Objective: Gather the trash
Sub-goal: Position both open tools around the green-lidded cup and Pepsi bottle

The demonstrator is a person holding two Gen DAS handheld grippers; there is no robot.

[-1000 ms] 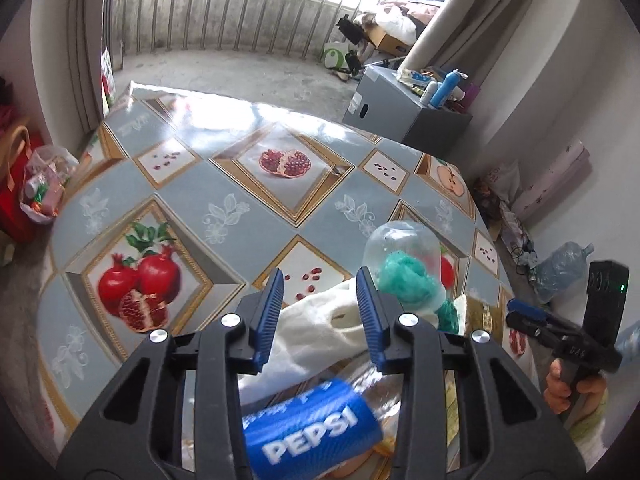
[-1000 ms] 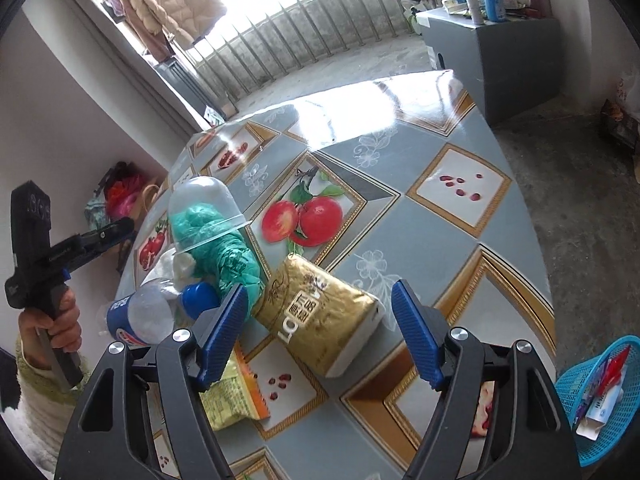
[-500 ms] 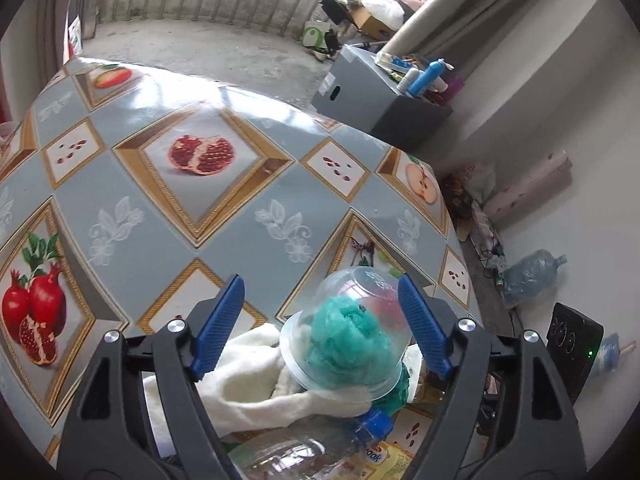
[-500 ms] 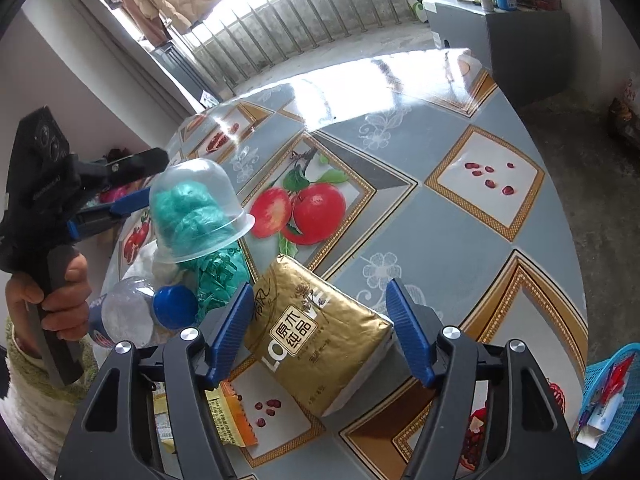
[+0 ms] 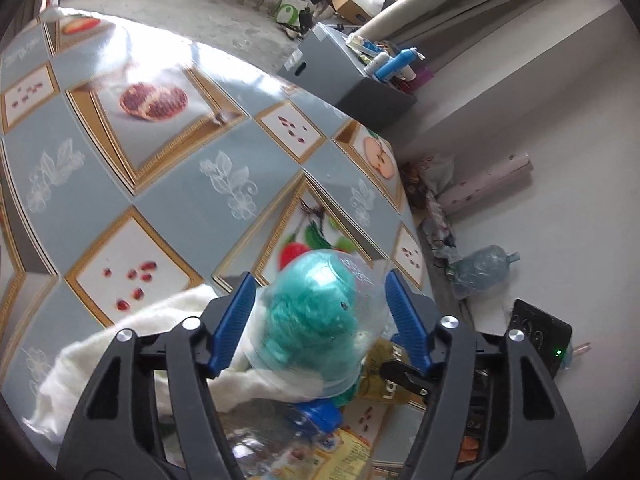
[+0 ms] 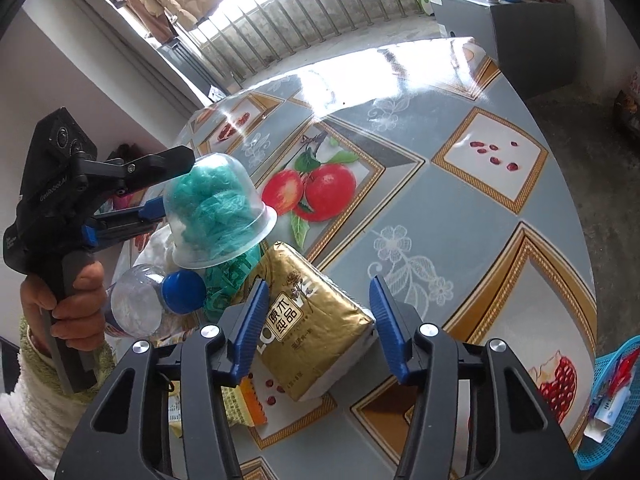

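step: grasping trash | left gripper fingers closing around clear dome cup, no clamp yet | right gripper closing astride gold packet near surface front edge | next: pinch, lift to blue basket

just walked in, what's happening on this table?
A person is clearing trash from a fruit-print table, a pair of tongs in each hand. The left tongs are closing around a clear dome cup stuffed with teal material, pads not yet pressing. The right tongs are closing over a gold packet, also not gripped. A blue-capped bottle and white cloth lie beside them.
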